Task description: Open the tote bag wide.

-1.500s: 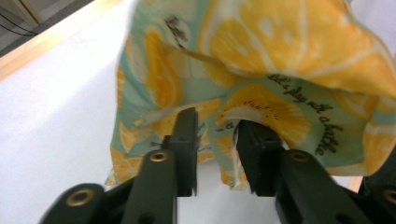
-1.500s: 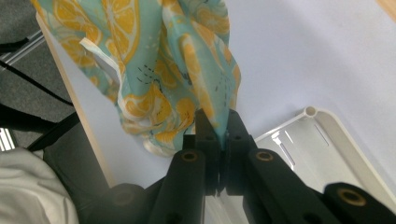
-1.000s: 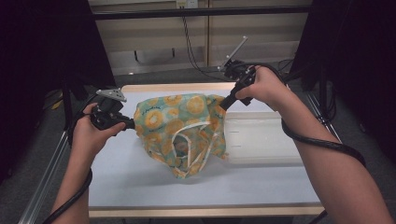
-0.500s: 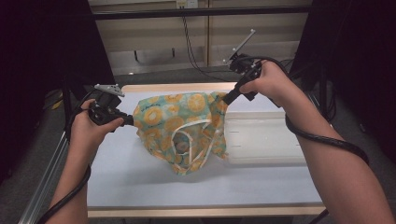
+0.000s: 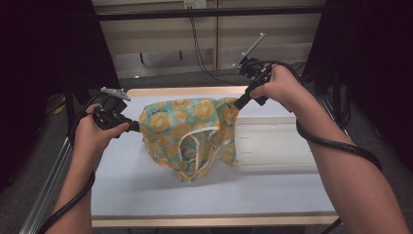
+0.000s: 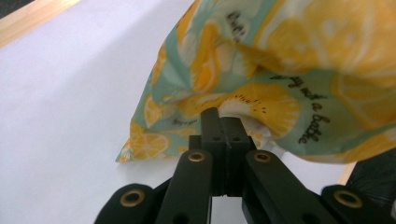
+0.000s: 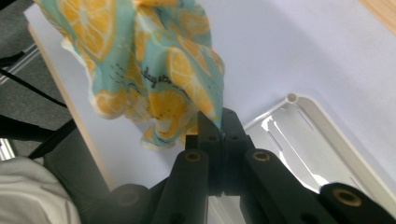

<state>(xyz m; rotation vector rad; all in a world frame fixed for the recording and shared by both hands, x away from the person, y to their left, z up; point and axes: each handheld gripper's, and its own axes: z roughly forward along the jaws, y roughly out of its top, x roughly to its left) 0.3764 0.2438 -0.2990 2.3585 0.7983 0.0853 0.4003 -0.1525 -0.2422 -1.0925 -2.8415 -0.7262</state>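
So both grippers, left (image 5: 132,127) and right (image 5: 239,102), are closed on the cloth's (image 5: 195,136) top corners; it hangs lifted near the table's (image 5: 146,195) back edge, not yet laid flat.

Teal cloth bag (image 5: 192,131), orange-slice print

We have raised the right gripper (image 5: 237,103) a little and drawn it outward toward the far right, so the corner of the lemon-print cloth (image 5: 187,131) it pinches now sits higher than a second ago. The cloth's top edge has pulled straighter between that corner and the left gripper (image 5: 138,127), and its hanging folds cover slightly less of the white tray (image 5: 272,146).
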